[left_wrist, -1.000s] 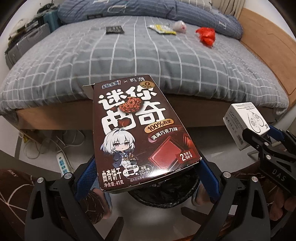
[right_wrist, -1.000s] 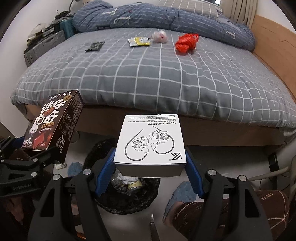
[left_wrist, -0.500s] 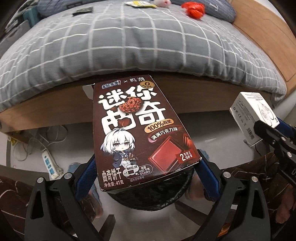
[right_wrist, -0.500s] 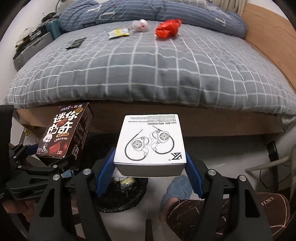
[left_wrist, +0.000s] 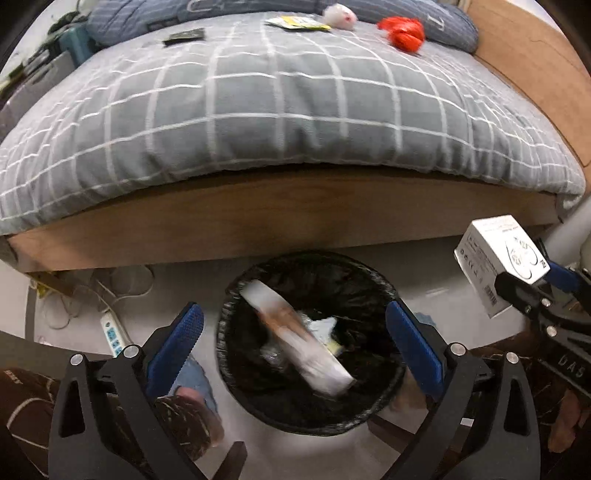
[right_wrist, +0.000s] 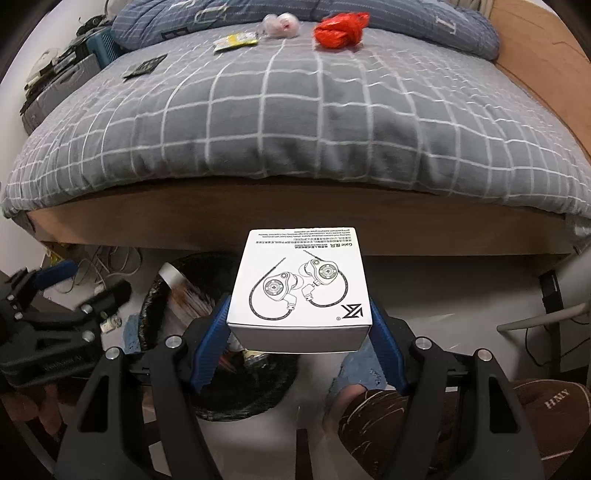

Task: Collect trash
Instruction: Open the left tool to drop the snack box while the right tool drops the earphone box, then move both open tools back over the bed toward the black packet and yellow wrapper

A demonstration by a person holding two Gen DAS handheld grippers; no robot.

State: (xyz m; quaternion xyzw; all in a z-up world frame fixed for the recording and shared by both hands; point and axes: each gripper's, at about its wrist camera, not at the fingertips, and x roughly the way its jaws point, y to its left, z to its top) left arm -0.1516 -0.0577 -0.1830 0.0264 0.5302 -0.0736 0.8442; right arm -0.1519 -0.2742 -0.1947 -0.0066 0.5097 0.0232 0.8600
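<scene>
My left gripper point(left_wrist: 295, 332) is open and empty above the black-lined trash bin point(left_wrist: 373, 410). The brown cookie box point(left_wrist: 295, 336) is blurred inside the bin, among other trash. My right gripper point(right_wrist: 299, 332) is shut on a white earphone box point(right_wrist: 301, 291), held beside the bin point(right_wrist: 155, 295); the box also shows in the left wrist view point(left_wrist: 498, 258). On the bed lie a red plastic bag point(left_wrist: 404, 33), a yellow wrapper point(left_wrist: 297, 23), a crumpled white-pink wad point(left_wrist: 340, 15) and a black packet point(left_wrist: 183, 36).
The grey checked bed point(left_wrist: 277, 110) on its wooden frame stands just behind the bin. A power strip point(left_wrist: 112, 332) and cables lie on the floor at left. The person's slippered feet point(right_wrist: 443, 417) are near the bin. Suitcases point(right_wrist: 59, 85) stand at far left.
My left gripper has opened and the cookie box has dropped from it into the bin. My right gripper still holds the white box.
</scene>
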